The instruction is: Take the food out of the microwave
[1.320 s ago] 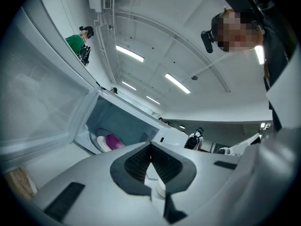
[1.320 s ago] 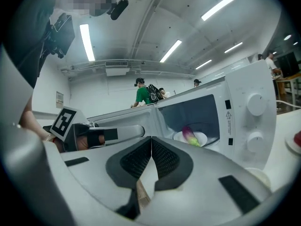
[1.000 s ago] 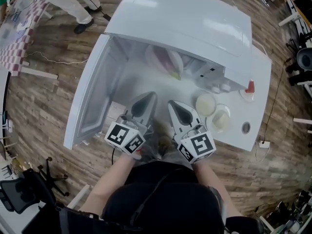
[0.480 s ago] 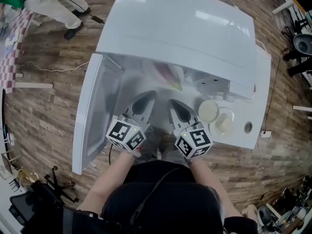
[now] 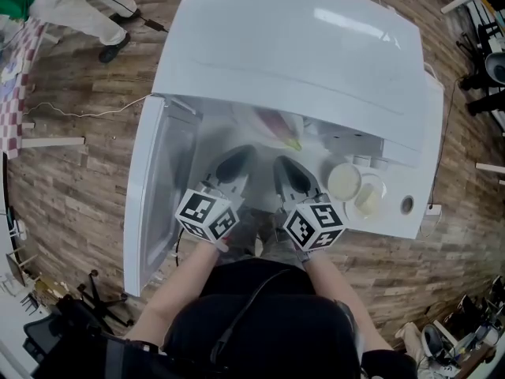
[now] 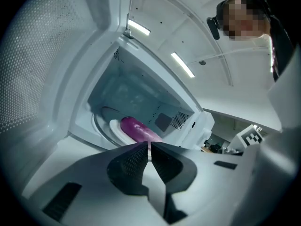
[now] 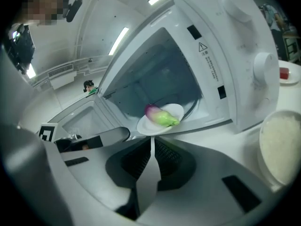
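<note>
With its door swung open, the white box-shaped microwave oven (image 5: 300,46) holds the purple-and-green vegetable (image 7: 160,115) on a round white plate (image 7: 178,109) in its cavity, while the left gripper (image 6: 148,145) and right gripper (image 7: 151,139) sit before the opening, jaws closed and empty.

The microwave (image 5: 292,46) is plain glossy white outside, and its inside is a paler grey-white. The window in its door (image 6: 42,55) has a fine dotted mesh pattern. The food (image 7: 160,116) fades from purple at one end to bright green at the other, and it's on a white plate (image 7: 176,111). The left gripper (image 6: 148,147) and right gripper (image 7: 151,142) are light grey with black cross-hatched jaw pads. The cubes (image 5: 207,215) carry black-and-white square markers. The floor (image 5: 71,172) is streaky brown wood plank. The round dishes (image 5: 344,181) look cream. The person's top (image 5: 260,322) is black. There's a red-and-white check cloth (image 5: 9,93) at the left edge.
</note>
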Action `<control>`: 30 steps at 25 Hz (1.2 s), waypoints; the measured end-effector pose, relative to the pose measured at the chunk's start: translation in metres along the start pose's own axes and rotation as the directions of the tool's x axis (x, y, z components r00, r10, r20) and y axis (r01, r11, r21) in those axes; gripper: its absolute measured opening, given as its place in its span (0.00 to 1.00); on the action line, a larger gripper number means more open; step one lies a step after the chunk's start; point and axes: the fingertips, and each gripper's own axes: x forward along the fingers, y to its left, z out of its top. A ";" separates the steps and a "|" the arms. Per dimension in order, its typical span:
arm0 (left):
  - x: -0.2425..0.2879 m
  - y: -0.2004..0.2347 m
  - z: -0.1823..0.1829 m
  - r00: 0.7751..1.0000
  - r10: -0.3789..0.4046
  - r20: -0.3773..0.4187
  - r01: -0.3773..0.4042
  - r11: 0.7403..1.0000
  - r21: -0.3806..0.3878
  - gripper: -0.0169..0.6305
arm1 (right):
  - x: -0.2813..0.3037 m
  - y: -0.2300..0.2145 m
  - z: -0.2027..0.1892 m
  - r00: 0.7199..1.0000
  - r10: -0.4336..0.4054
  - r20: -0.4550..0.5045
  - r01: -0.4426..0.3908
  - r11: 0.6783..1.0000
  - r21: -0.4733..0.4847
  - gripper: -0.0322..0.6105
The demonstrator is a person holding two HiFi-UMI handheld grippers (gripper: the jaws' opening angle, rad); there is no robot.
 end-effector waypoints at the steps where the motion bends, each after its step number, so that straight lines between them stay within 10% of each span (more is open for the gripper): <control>1: 0.000 0.002 -0.002 1.000 0.004 -0.007 -0.004 1.000 0.000 0.05 | 0.002 -0.001 0.001 1.000 0.002 0.009 -0.003 1.000 0.027 0.08; 15: 0.003 0.025 -0.013 0.995 0.060 -0.078 -0.058 0.998 0.021 0.05 | 0.019 -0.004 0.008 0.992 0.053 0.111 -0.097 0.890 0.446 0.27; 30: 0.007 0.033 -0.020 0.992 0.052 -0.112 -0.059 0.996 -0.060 0.05 | 0.031 -0.020 0.012 0.988 -0.002 0.155 -0.095 0.786 0.611 0.22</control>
